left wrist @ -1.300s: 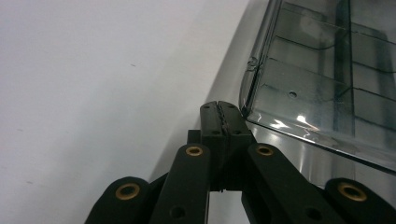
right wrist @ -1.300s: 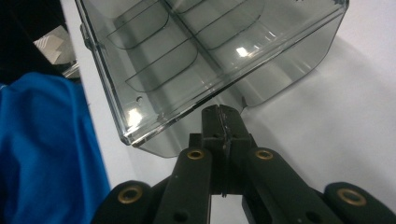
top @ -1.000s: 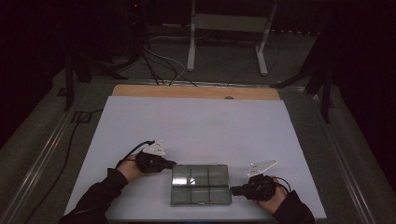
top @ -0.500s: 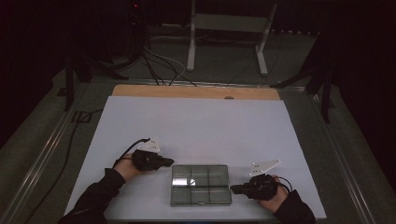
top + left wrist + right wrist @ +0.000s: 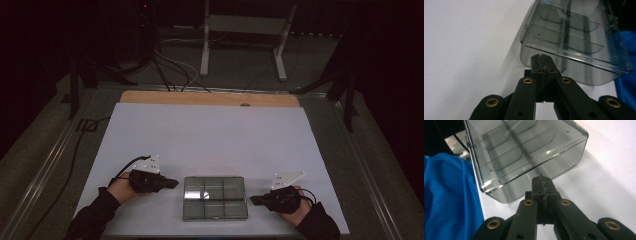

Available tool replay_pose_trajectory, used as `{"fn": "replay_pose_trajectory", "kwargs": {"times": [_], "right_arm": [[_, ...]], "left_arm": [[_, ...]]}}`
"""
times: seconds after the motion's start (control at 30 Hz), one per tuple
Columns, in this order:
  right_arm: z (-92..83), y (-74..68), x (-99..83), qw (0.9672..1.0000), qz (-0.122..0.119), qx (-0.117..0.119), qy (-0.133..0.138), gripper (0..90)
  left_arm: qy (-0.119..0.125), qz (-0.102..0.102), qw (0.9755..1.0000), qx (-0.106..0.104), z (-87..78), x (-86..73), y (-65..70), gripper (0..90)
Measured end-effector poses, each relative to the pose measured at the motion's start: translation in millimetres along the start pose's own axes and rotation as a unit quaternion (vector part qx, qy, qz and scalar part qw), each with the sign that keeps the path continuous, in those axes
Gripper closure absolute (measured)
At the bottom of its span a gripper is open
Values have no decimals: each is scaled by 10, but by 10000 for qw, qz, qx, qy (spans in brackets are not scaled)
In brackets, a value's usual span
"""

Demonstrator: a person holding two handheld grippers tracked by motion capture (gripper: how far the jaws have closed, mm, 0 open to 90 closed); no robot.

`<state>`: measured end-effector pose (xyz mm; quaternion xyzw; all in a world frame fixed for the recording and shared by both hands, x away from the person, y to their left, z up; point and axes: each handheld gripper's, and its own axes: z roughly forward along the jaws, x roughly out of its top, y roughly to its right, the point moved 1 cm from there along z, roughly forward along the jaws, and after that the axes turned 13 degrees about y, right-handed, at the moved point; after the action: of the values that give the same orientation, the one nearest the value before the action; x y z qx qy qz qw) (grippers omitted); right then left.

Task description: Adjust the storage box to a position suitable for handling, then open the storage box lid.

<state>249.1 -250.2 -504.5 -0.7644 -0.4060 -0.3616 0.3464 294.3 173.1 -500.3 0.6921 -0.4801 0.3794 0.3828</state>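
Seen from the high view, a clear plastic compartment box point(image 5: 215, 197) lies flat near the front edge of the white table point(image 5: 210, 135), its long axis running left to right between two hands. The left hand-held gripper point(image 5: 172, 183) points rightward at the box's left short wall and sits just beside it, apart by a narrow strip of table; the right hand-held gripper point(image 5: 253, 200) points leftward at the right short wall, its tip very near or perhaps touching it. Both forearms come in low from the bottom edge, wrists level, each tool lying almost flat along the table. In the left gripper view, the left hand-held gripper point(image 5: 541, 58) shows its toothed jaws pressed together with nothing between them, aimed at the lower part of the box's point(image 5: 574, 42) near wall, which stands close ahead and slightly to the right; curved dividers show through the lid. In the right gripper view, the right hand-held gripper point(image 5: 542, 180) is likewise fully closed and empty, its tip at the foot of the box point(image 5: 529, 157), whose near corner sits slightly left; whether it touches cannot be told. A blue cloth point(image 5: 449, 195) lies at the left.
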Motion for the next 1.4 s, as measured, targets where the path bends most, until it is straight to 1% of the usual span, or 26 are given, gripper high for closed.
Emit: {"fn": "replay_pose_trajectory", "kwargs": {"times": [0.13,0.2,0.23,0.37,0.47,0.57,0.6,0.63,0.7,0.77,0.8,0.83,0.87,0.93,0.97,1.07,1.17,1.23,1.3,1.4], "right_arm": [[0,-8,-10,10000,-3,13,3,900],[-2,-12,-11,10000,-16,14,18,900],[-5,-15,-14,10000,-1,35,39,900],[-1,-42,-31,10000,1,87,46,900],[-5,-69,-34,9999,-2,121,42,900],[-17,-86,-52,9998,-11,164,87,900],[-17,-86,-52,9998,-11,164,87,900],[-21,-92,-60,9998,14,165,80,900],[-35,-103,-87,9997,81,206,101,900],[-40,-122,-104,9996,85,242,111,900],[-42,-132,-111,9996,73,264,107,900],[-44,-146,-119,9995,79,283,112,900],[-46,-155,-124,9995,81,294,100,900],[-56,-177,-127,9994,48,314,116,900],[-61,-183,-127,9994,51,327,137,900],[-72,-197,-117,9991,49,377,191,900],[-56,-208,-116,9990,21,405,167,900],[-49,-213,-115,9990,9,412,147,900],[-29,-223,-109,9989,-25,441,125,900],[-8,-236,-115,9988,-24,488,73,900]], "left_arm": [[96,-31,9999,-1,-53,-24,82,900],[90,-56,9999,7,-60,-28,107,900],[74,-47,10000,18,-65,-33,152,900],[89,-13,9999,-67,-54,-58,262,900],[90,-61,9999,-128,-39,-99,325,900],[43,-79,9998,-176,-27,-142,397,900],[43,-79,9998,-176,-27,-142,397,900],[19,-59,9998,-191,-27,-164,444,900],[25,-101,9998,-161,-33,-182,487,900],[36,-109,9998,-148,-42,-195,528,900],[19,-114,9999,-110,-48,-197,547,900],[15,-105,9999,-100,-52,-197,556,900],[54,-49,9999,-116,-61,-199,574,900],[112,-55,9998,-139,-70,-202,588,900],[150,-19,9998,-138,-70,-205,593,900],[176,-26,9998,-135,-64,-220,589,900],[176,-54,9997,-140,-48,-233,597,900],[175,-36,9997,-164,-39,-234,604,900],[88,-3,9997,-212,6,-240,630,900],[76,33,9996,-273,26,-237,646,900]]}}
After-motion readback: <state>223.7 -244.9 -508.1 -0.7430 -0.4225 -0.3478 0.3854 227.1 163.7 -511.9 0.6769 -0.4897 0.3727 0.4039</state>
